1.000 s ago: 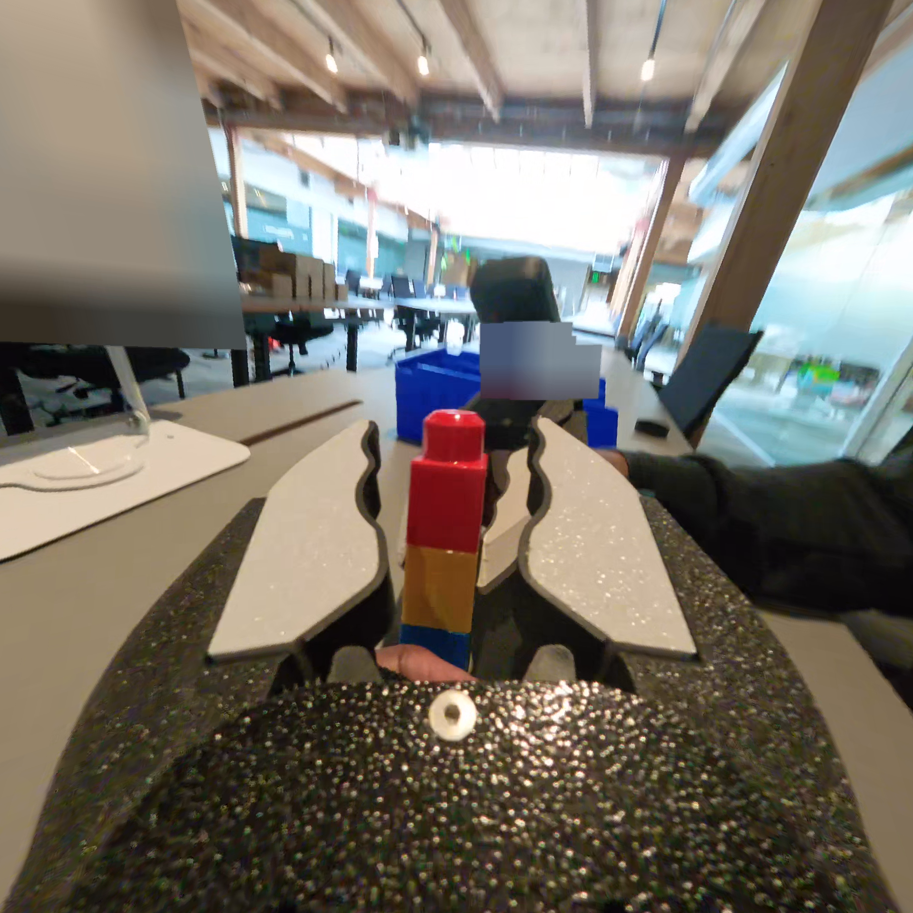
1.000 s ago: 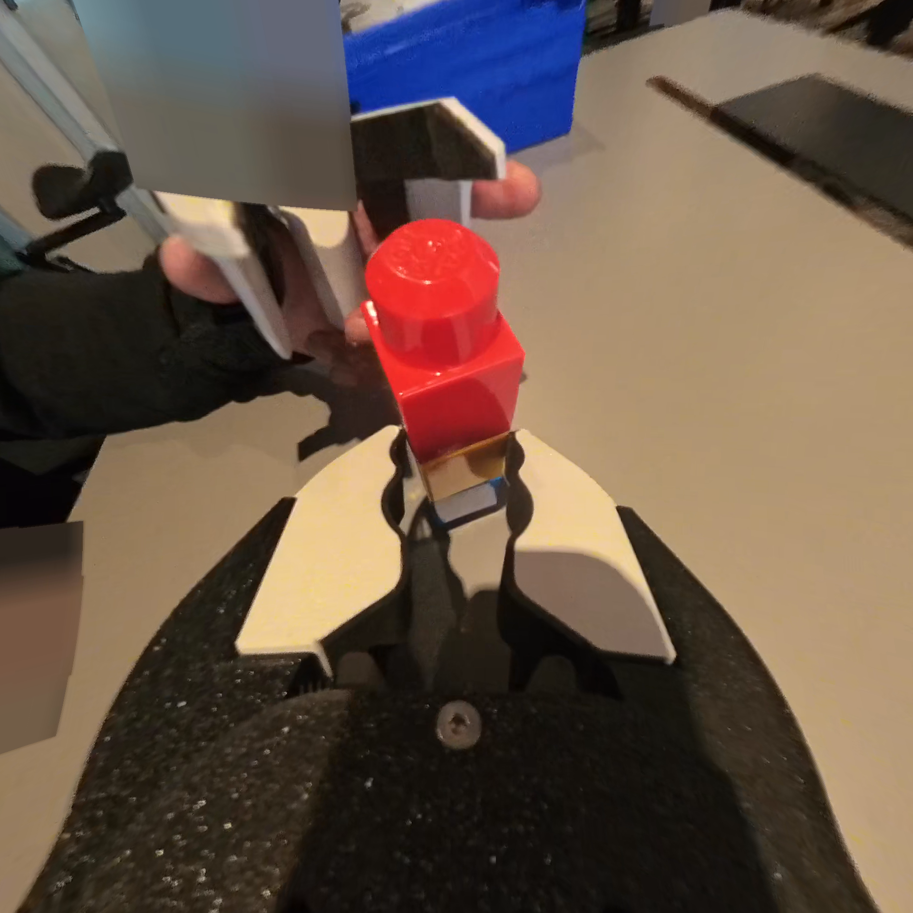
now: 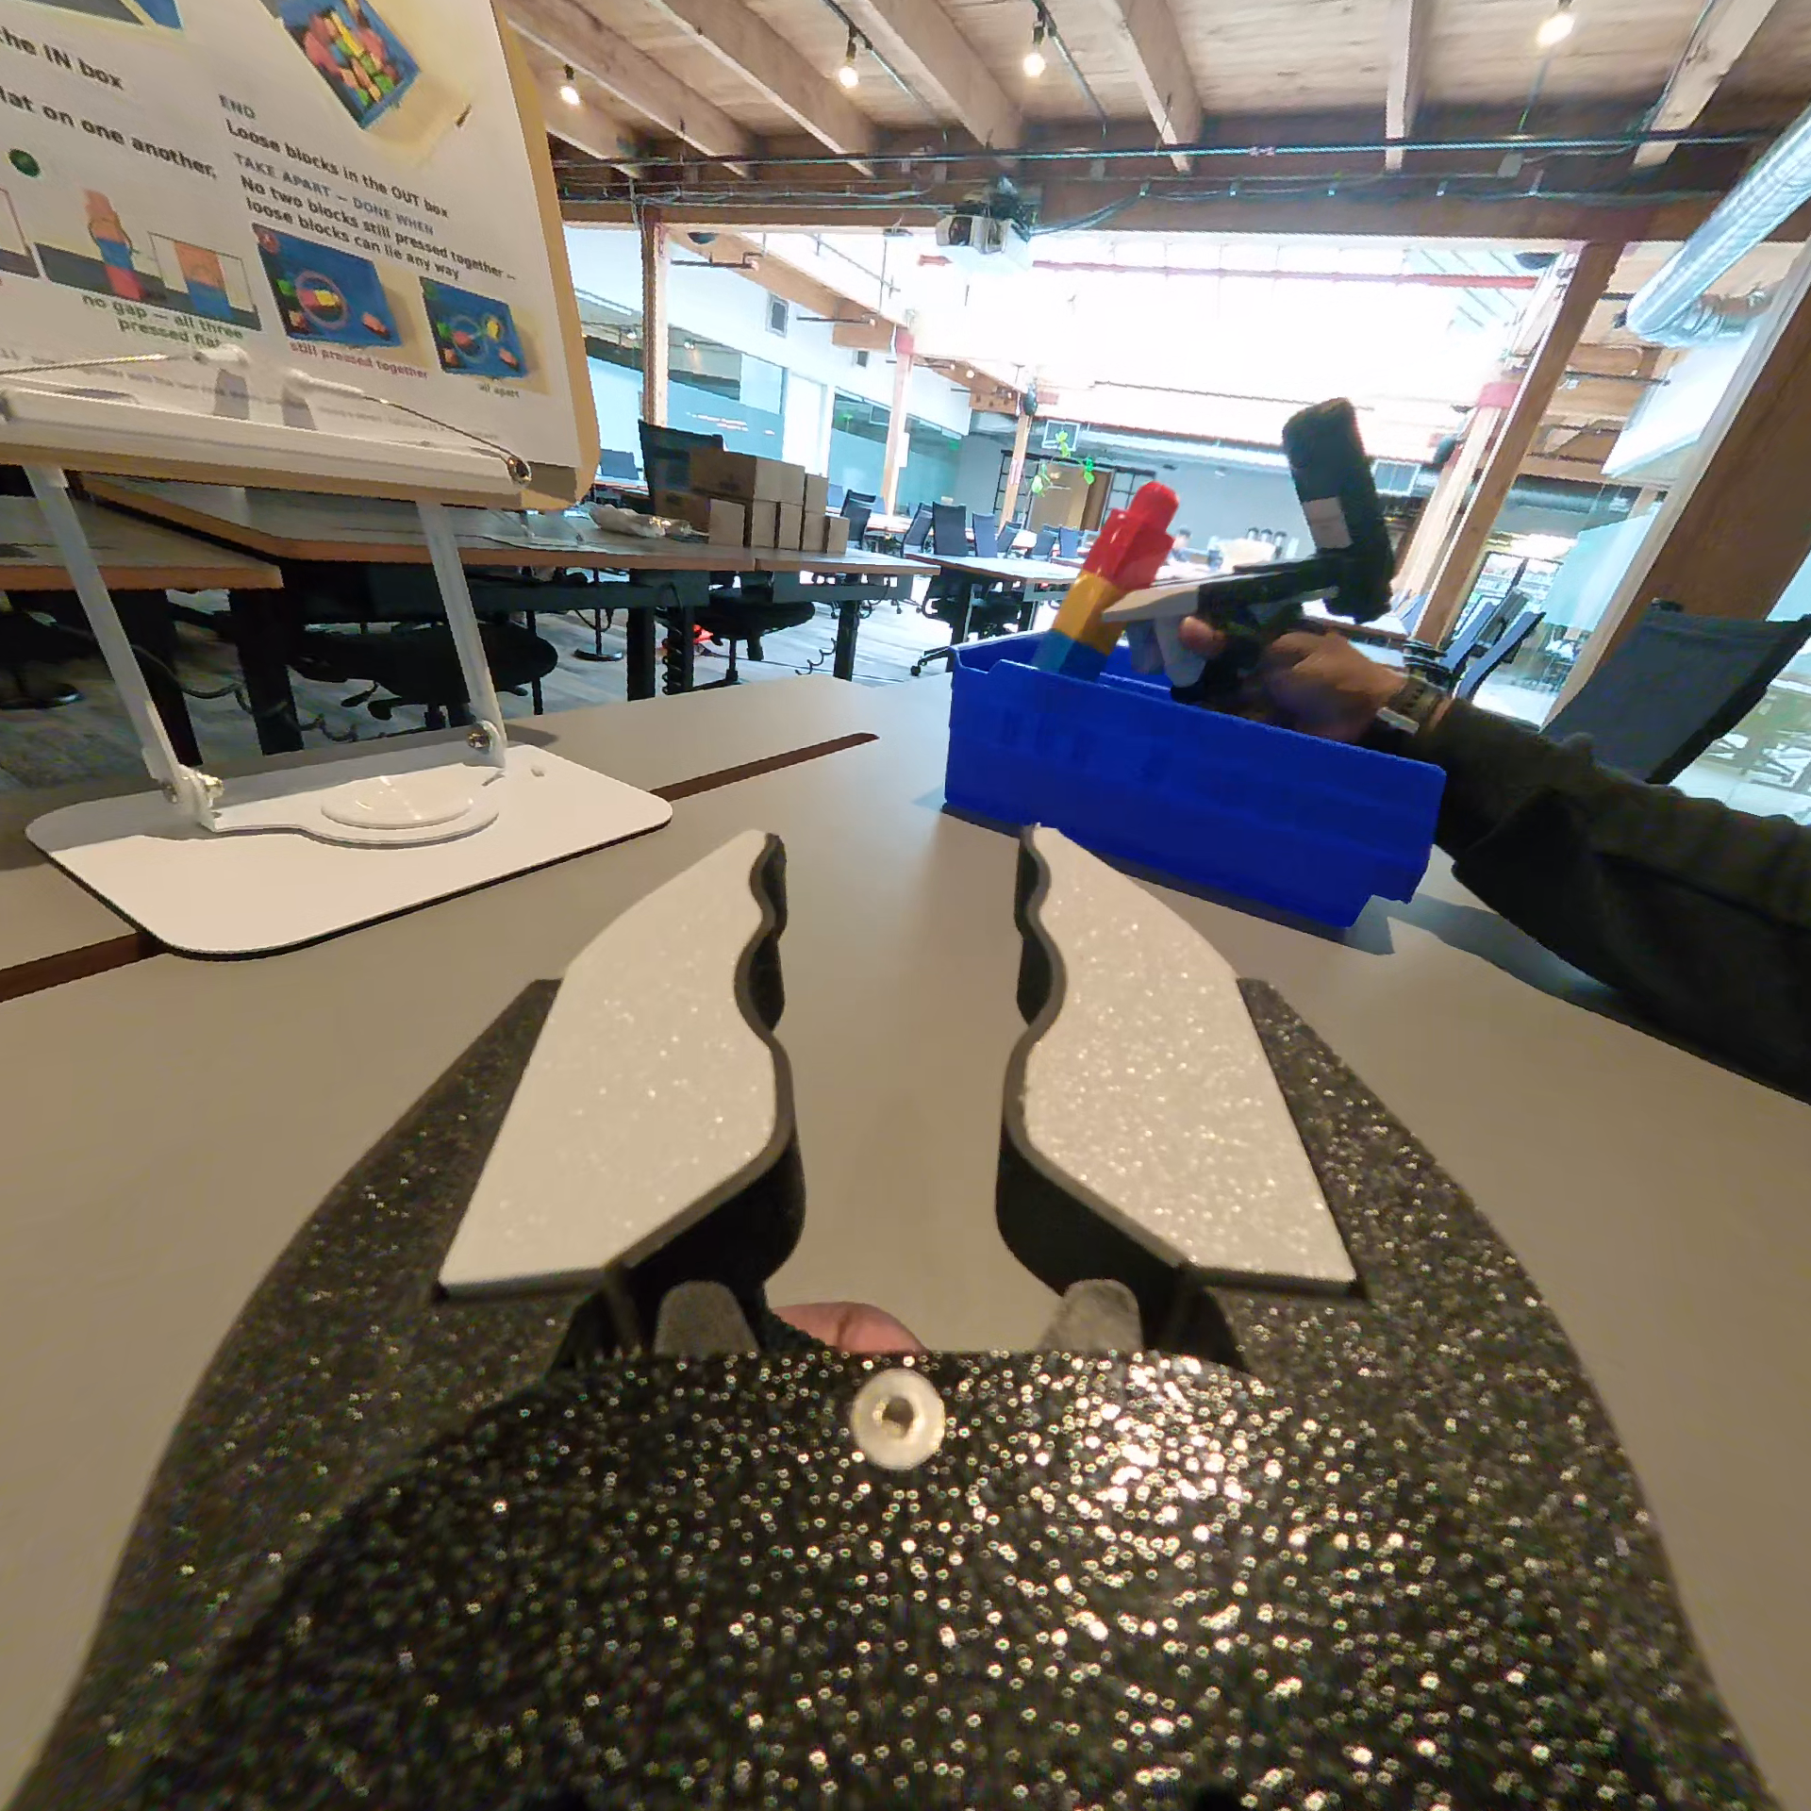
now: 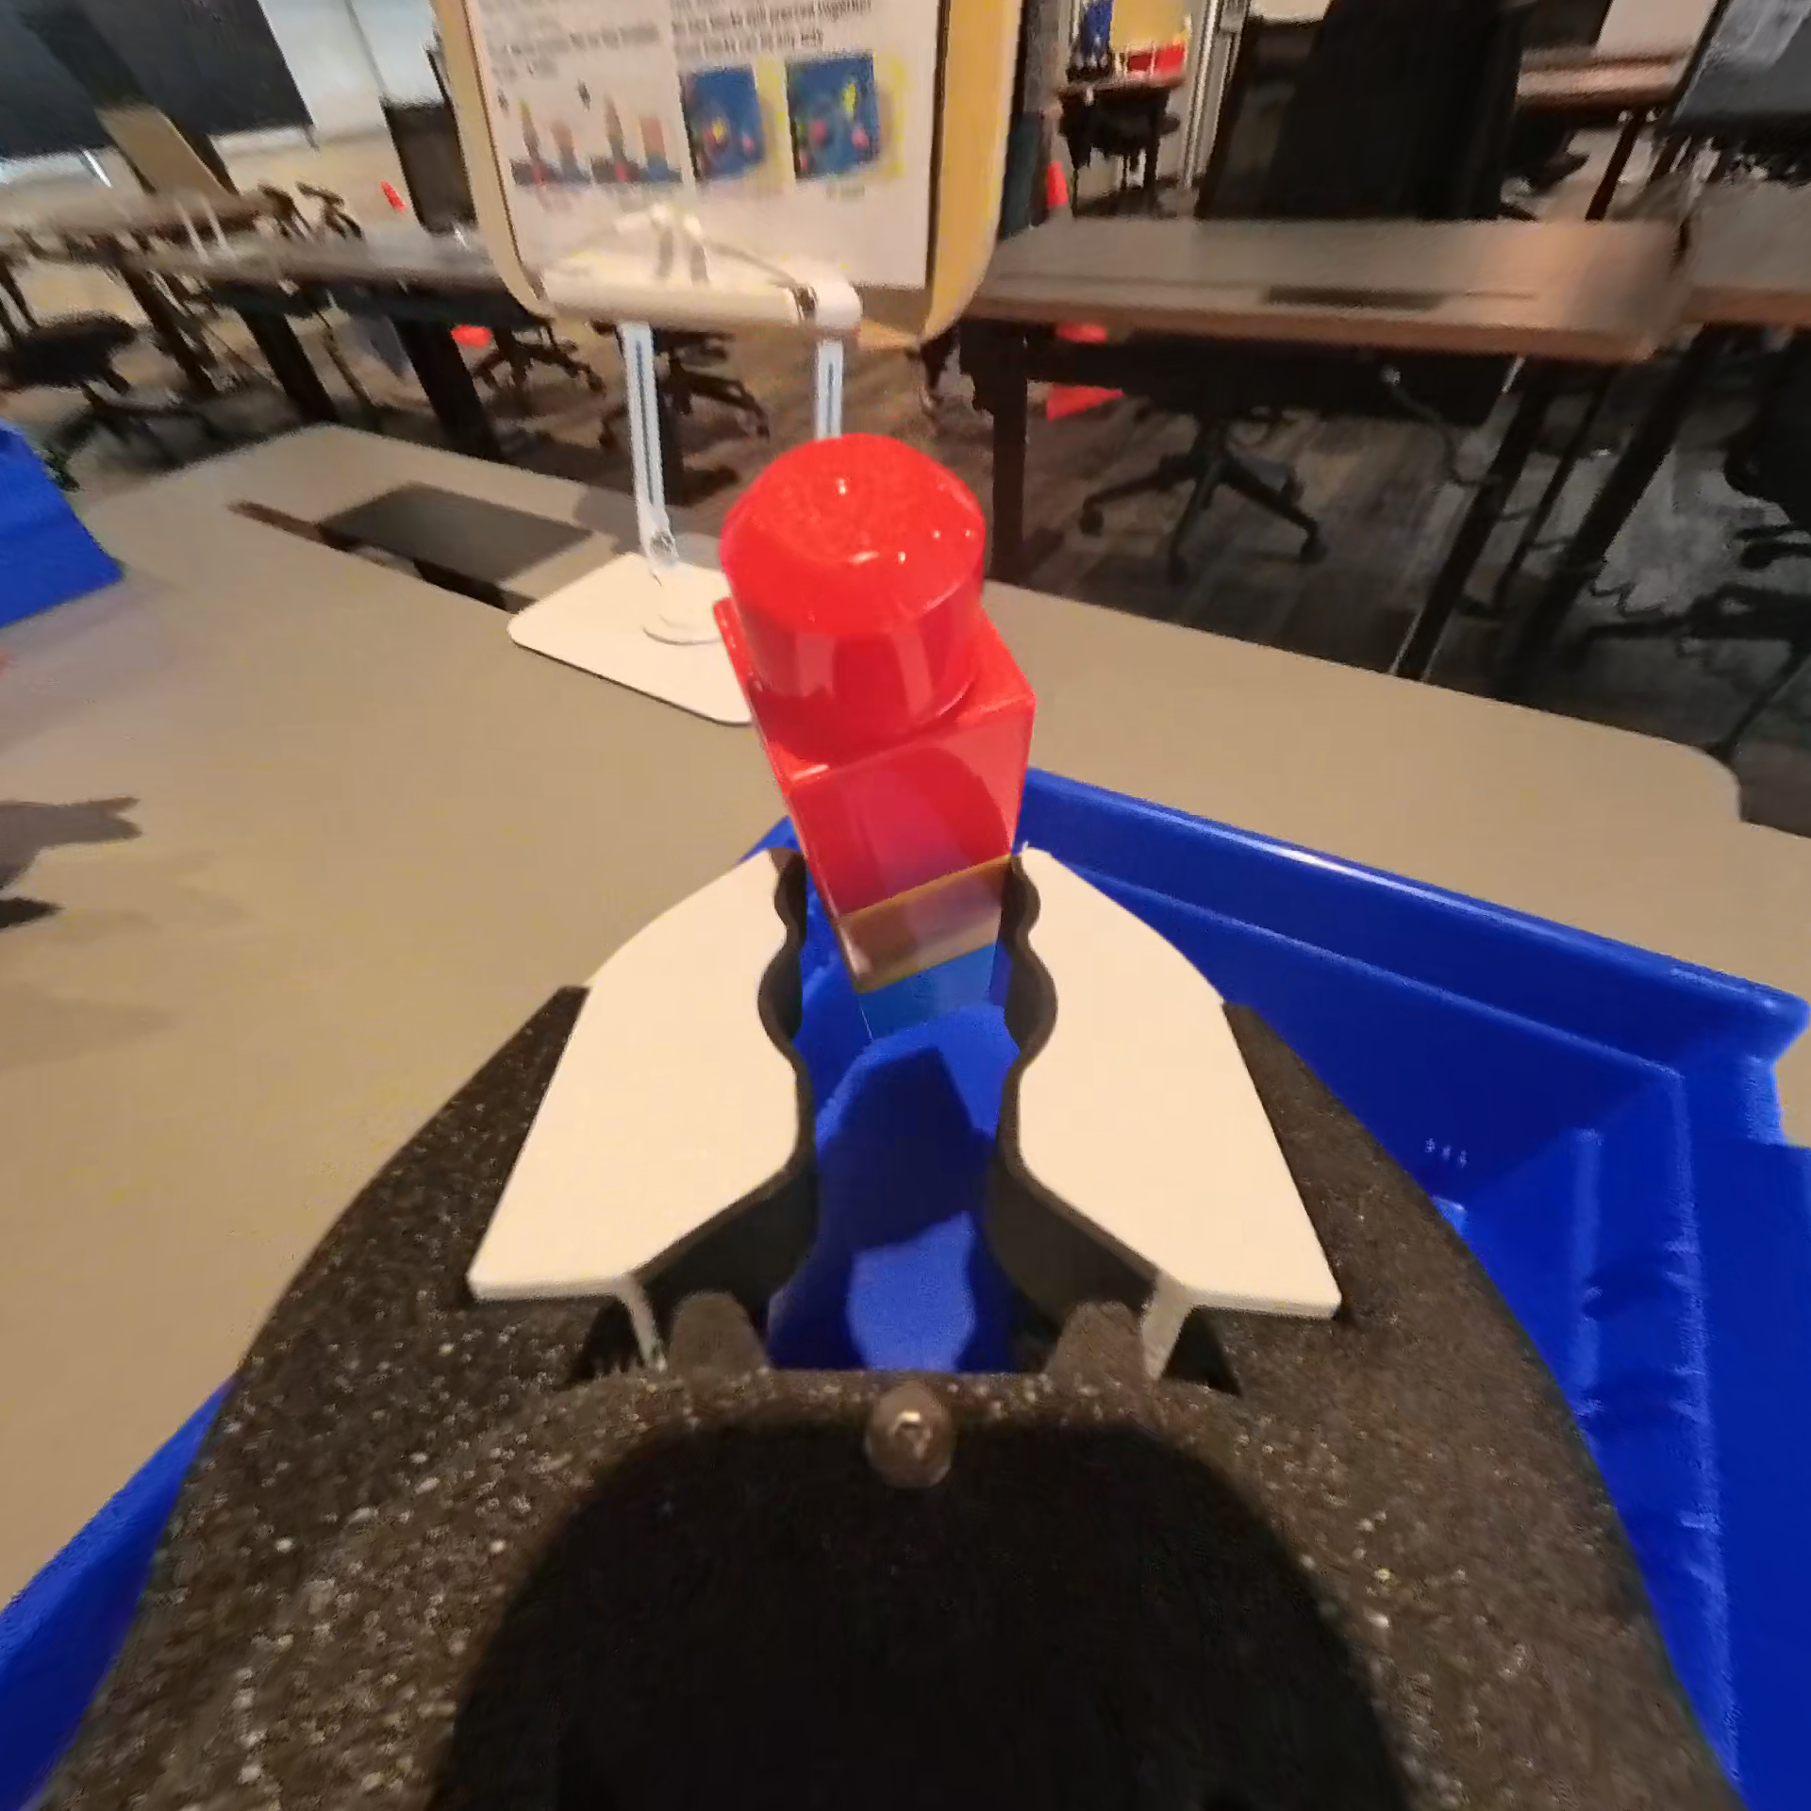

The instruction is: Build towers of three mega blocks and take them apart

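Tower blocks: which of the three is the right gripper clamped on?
The orange middle block: the right gripper pinches its sides. The red block stands clear above; the blue block hangs below.

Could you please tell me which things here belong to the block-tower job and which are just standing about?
Part of the job:
- three-block tower, red on orange on blue
- right claw, shut on the tower
- left claw, open and empty
- blue bin beneath the tower

Just standing about:
- instruction sheet on its white stand
- grey table
- background desks and chairs
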A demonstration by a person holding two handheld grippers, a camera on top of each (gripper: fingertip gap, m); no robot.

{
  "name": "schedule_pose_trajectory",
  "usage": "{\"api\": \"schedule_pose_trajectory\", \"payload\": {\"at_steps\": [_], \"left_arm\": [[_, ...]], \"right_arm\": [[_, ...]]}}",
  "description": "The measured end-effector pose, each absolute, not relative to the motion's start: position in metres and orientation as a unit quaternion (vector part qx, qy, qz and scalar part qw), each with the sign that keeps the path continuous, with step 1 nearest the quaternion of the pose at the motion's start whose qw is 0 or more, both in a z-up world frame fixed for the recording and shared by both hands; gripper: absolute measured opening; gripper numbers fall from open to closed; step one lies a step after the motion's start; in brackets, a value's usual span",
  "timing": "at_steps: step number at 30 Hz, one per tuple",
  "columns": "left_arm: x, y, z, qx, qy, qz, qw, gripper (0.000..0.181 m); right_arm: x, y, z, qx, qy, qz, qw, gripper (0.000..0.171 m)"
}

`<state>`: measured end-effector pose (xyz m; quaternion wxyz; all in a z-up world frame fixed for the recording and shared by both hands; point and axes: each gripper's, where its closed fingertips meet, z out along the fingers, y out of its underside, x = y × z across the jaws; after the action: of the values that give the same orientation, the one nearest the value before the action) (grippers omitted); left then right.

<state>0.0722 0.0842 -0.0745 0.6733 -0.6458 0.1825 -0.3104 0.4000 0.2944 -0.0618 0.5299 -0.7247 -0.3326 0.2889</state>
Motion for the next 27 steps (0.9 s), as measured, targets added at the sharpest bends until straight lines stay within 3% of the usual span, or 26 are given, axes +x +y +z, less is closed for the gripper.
{"api": "schedule_pose_trajectory", "payload": {"at_steps": [12,17,27], "left_arm": [[0.077,0.083,-0.076,-0.648,0.199,-0.297,0.673,0.043],[0.079,0.083,-0.078,-0.650,0.206,-0.291,0.671,0.043],[0.078,0.083,-0.078,-0.650,0.204,-0.292,0.671,0.043]], "right_arm": [[0.390,0.303,-0.100,-0.778,-0.337,0.230,0.477,0.039],[0.390,0.304,-0.141,-0.823,-0.337,0.223,0.399,0.039],[0.388,0.304,-0.149,-0.831,-0.338,0.202,0.394,0.043]]}}
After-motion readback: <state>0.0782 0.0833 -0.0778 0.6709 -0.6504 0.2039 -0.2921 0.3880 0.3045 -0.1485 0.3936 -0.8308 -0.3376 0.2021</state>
